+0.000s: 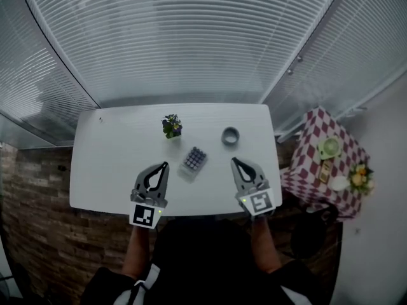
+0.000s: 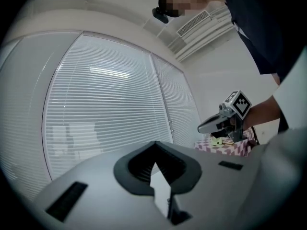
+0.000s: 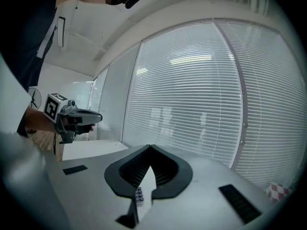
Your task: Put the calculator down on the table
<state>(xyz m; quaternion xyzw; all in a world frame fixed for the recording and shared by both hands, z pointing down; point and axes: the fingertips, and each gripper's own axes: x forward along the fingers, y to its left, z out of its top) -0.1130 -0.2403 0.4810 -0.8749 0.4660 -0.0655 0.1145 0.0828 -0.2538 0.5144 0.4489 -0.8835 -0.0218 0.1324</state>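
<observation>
The calculator [image 1: 194, 161] is lying flat on the table [image 1: 108, 170], a little nearer than its middle, sitting between the two grippers and touching neither. The left gripper [image 1: 163, 166] is hovering to its left with jaws pressed together on nothing, and the right gripper [image 1: 234, 161] is hovering to its right, jaws meeting at the tips and equally empty. The put-down is looking finished, so the next move is probably asking only for both grippers to ease back toward the near edge without nudging the calculator.
</observation>
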